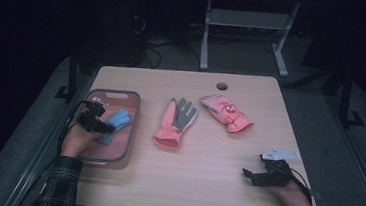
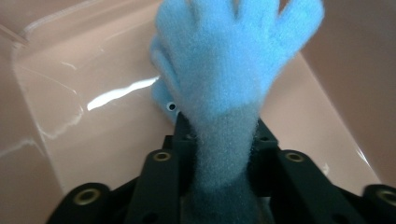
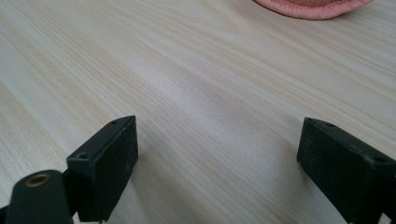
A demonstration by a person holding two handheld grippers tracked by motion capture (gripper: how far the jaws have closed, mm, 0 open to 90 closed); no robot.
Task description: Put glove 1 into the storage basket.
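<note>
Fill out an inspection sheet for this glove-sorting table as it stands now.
Surface: light wooden table, grommet hole near far edge.
Job's things: blue fleece glove held over the clear plastic bin; pink-and-grey glove at centre; pink ski glove beyond it.
Clutter: nothing seen.
Grippers: left gripper shut on the blue glove's cuff; right gripper open, low over bare wood.
Cables: black leads from the left gripper; floor cables beyond.
Surroundings: dark room, grey table frame behind.

place: lab or workshop | cues: dark room, bare wooden table [image 1: 206, 160], cables on floor [image 1: 150, 55], metal-legged bench [image 1: 248, 23]
</note>
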